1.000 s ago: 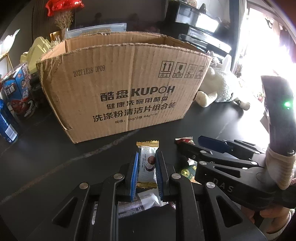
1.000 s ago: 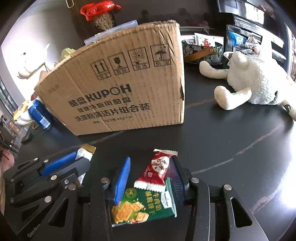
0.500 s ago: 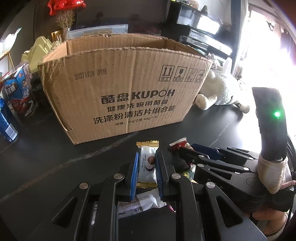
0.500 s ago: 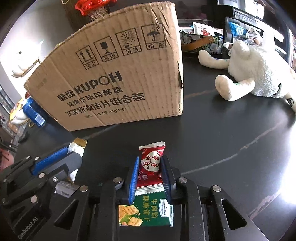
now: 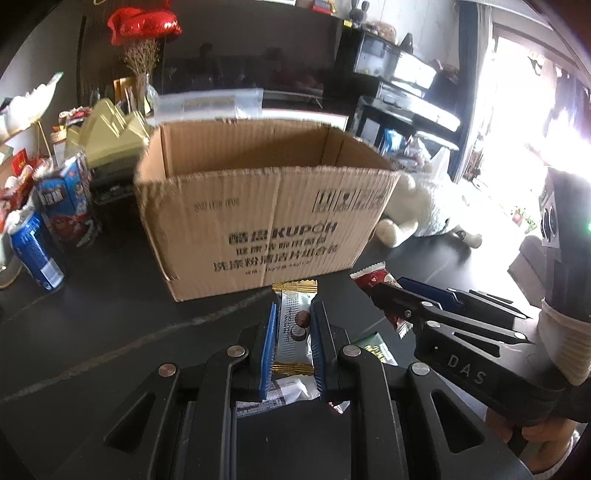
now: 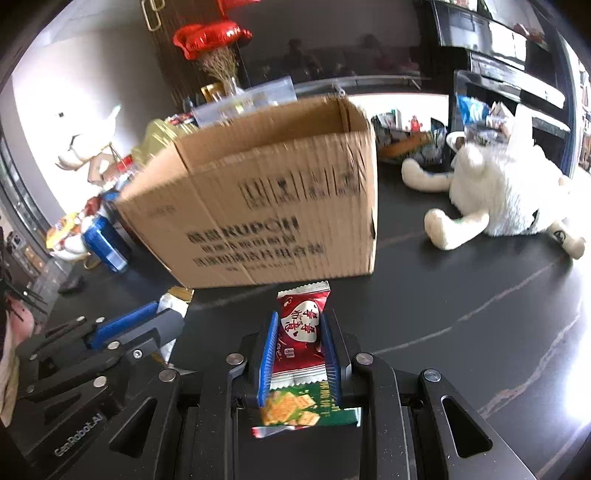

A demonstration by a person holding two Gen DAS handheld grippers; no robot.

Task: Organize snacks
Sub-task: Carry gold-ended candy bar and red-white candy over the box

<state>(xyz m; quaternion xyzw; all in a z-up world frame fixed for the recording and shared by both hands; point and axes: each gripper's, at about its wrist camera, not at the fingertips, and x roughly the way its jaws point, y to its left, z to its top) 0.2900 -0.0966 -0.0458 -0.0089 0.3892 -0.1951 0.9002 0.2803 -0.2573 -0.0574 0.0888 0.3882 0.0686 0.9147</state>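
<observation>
Landmark: the open cardboard box [image 5: 258, 206], standing on your dark table [image 5: 92, 325].

Item 1: left claw [image 5: 293, 332], just in front of the box's printed face. Its blue pads are clamped on a white snack packet with gold ends [image 5: 295, 325], held lengthwise between them, the far gold end pointing at the box. A further crumpled white wrapper [image 5: 291, 393] shows under the pads.

Item 2: right claw [image 6: 299, 350], in front of the box's right corner. Its jaws have just been closing and are now clamped on a red snack packet with a white heart [image 6: 301, 325]. Beneath them hangs a green cracker packet [image 6: 306, 406]; you cannot tell whether it is gripped or only caught with the red one.

Item 3: both claws sit side by side, close together, each in view of the other's camera.

Item 4: white plush toy [image 6: 498, 195], lying on the table right of the box.

Item 5: blue drink can [image 5: 35, 251] and blue snack bag [image 5: 66, 206], left of the box.

Item 6: red foil balloon [image 5: 142, 26], behind the box.
</observation>
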